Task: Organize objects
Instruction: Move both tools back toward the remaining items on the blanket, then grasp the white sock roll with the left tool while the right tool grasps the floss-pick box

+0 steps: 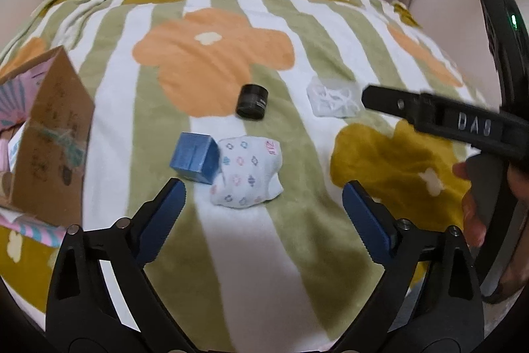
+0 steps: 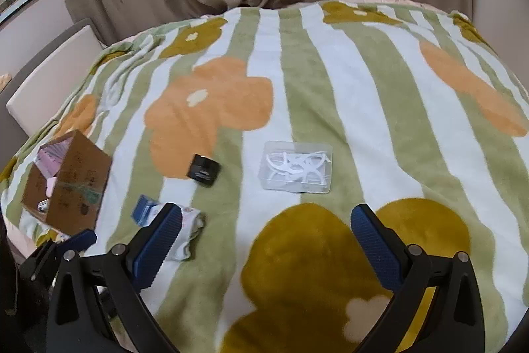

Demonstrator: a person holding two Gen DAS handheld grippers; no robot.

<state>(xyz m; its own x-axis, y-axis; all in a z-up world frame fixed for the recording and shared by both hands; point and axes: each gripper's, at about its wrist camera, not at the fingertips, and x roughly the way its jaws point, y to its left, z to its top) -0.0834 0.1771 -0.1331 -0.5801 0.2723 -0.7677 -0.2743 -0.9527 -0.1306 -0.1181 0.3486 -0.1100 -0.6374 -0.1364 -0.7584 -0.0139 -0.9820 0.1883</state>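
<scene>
Our left gripper (image 1: 263, 207) hovers wide and empty just short of the white patterned folded sock (image 1: 248, 174) and small blue box (image 1: 195, 156) on the striped flowered blanket (image 1: 297, 55). Our right gripper (image 2: 266, 237), also wide and empty, faces the clear plastic box of white floss picks (image 2: 296, 167). We judge this the approach: next, close on an item and carry it to the open cardboard box (image 1: 49, 134).

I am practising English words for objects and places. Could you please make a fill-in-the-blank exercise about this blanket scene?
1. The small cube touching the folded sock is ____ in colour.
2. The clear plastic case holds white floss picks; its lid is ____.
3. The cardboard box stands near the blanket's ____ edge in both views.
4. The left claw and the right claw each hold ____.

Missing words: blue; closed; left; nothing
</scene>
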